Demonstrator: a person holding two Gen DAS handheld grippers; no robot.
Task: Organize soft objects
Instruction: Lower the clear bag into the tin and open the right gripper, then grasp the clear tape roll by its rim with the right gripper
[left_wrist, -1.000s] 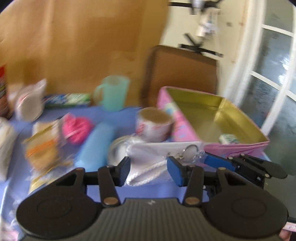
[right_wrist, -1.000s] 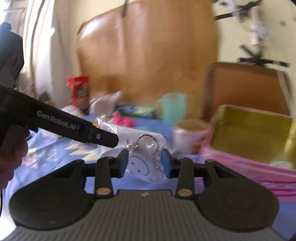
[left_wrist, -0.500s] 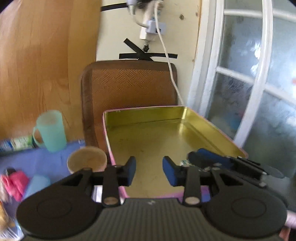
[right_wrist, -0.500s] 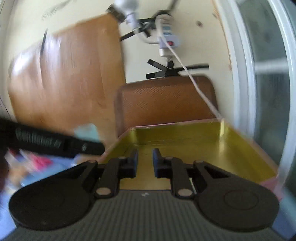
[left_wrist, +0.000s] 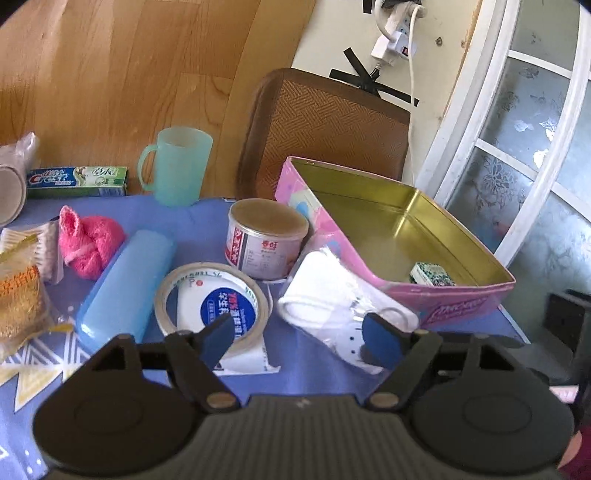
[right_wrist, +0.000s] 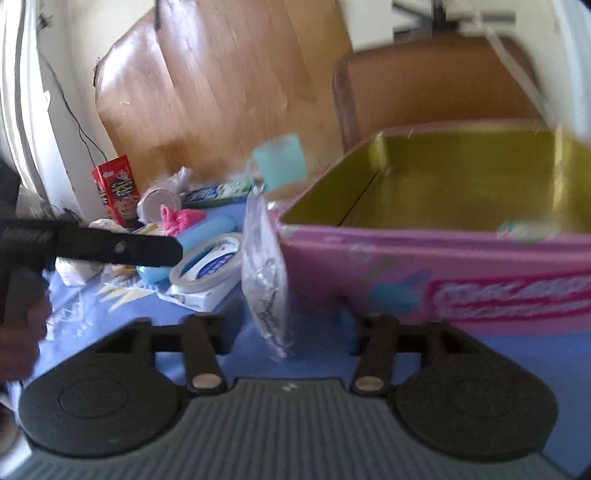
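Observation:
A clear bag (left_wrist: 343, 302) with a white soft item and a key ring lies on the blue cloth, leaning against the outside of the pink tin (left_wrist: 458, 306). My left gripper (left_wrist: 300, 340) hovers just short of it, its jaws opening wide, with nothing pressed between the pads. In the right wrist view the same bag (right_wrist: 266, 273) stands edge-on against the tin (right_wrist: 443, 258). My right gripper (right_wrist: 291, 326) has its fingers spread to either side of the bag without touching it. A pink knitted piece (left_wrist: 88, 243) lies far left.
Inside the tin sits a small green-and-white packet (left_wrist: 432, 275). A tape roll (left_wrist: 210, 299), a can (left_wrist: 266, 236), a blue case (left_wrist: 125, 280), a mint cup (left_wrist: 177, 170), a toothpaste box (left_wrist: 77, 181) and a snack pack (left_wrist: 18, 295) crowd the cloth. A hand (right_wrist: 18, 332) holds the other tool at left.
Both views have swung from the tin's gold inside back down to the table. Both pairs of jaws have spread wide. The bag, earlier between the right fingers, now rests against the tin's outside.

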